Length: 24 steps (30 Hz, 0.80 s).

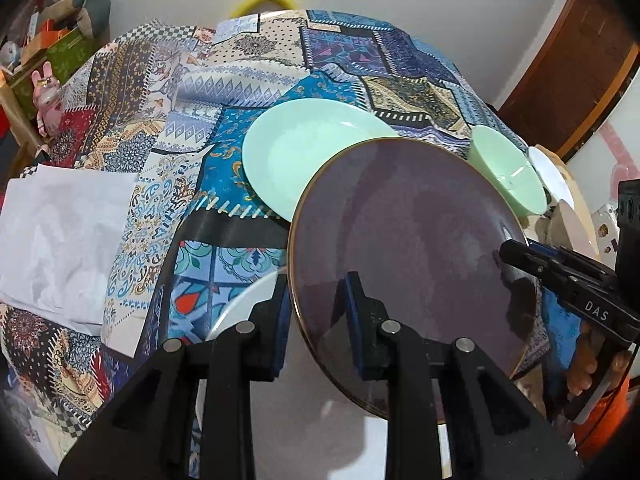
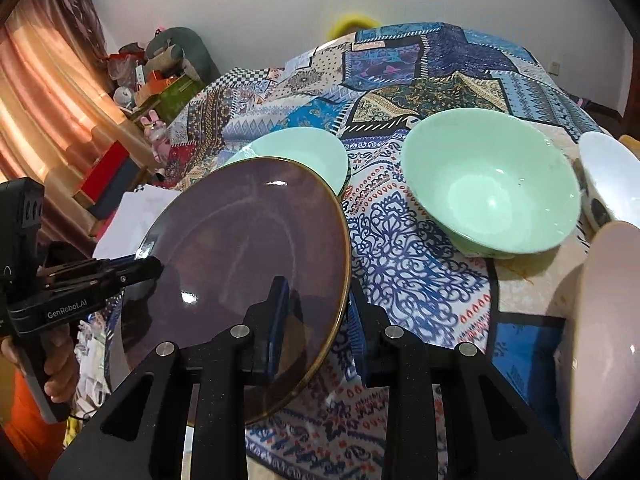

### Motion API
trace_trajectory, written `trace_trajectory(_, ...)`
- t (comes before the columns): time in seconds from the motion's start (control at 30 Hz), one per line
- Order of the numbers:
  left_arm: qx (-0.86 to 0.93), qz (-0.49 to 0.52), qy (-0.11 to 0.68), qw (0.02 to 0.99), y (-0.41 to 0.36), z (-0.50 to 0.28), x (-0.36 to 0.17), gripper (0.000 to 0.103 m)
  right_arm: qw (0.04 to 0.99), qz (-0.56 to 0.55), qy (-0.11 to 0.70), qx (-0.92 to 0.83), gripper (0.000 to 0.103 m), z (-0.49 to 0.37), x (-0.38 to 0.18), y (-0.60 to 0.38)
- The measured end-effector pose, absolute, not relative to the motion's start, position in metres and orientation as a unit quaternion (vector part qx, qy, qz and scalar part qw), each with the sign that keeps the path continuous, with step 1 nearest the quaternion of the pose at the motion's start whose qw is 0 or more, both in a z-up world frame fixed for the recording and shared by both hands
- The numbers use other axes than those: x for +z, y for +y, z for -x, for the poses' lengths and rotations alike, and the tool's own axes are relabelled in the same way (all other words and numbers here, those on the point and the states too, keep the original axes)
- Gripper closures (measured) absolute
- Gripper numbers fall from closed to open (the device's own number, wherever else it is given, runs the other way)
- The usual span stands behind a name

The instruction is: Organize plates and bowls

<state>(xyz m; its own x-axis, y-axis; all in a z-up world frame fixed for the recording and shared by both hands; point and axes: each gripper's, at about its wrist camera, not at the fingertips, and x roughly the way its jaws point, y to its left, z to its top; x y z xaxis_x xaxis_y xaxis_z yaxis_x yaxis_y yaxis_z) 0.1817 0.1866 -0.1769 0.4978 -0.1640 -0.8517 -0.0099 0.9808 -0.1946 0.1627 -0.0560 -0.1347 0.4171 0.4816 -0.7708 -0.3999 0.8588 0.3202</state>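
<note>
Patchwork tablecloth [image 2: 420, 248] all over the table, busy blue and orange prints, white wall behind, and a cluttered shelf off to the left with a little pink bunny figure [image 1: 46, 92]. White paper sheet [image 1: 64, 240] lies on the left side of the cloth.

Going left to right: the left gripper [image 1: 316, 320] is clamped on the near-left rim of a dark purple plate [image 1: 412, 248], one blue-padded finger under the edge and one on top. That plate has a gold rim and is tilted, lifted off the cloth. Below it a white plate [image 1: 240, 308] peeks out. Behind it sits a mint green plate [image 1: 304, 152], flat on the cloth, partly covered by the purple one.

Right gripper [image 2: 318, 316] is pinching the opposite rim of the same purple plate, so both hold it. Further right: a mint green bowl [image 2: 492, 192] upright on the cloth, then a white bowl [image 2: 612, 176] just beside it, and a pinkish bowl [image 2: 604, 340] at the right edge, tipped on its side.
</note>
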Motion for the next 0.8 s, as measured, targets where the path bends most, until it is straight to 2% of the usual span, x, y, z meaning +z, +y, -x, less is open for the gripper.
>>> trace_trajectory(0.8,-0.075,0.072,0.483,0.869,0.112,-0.117,-0.132,0.078,0.860,-0.058,0.442,0.249,0.077,-0.107,-0.100,-0.121)
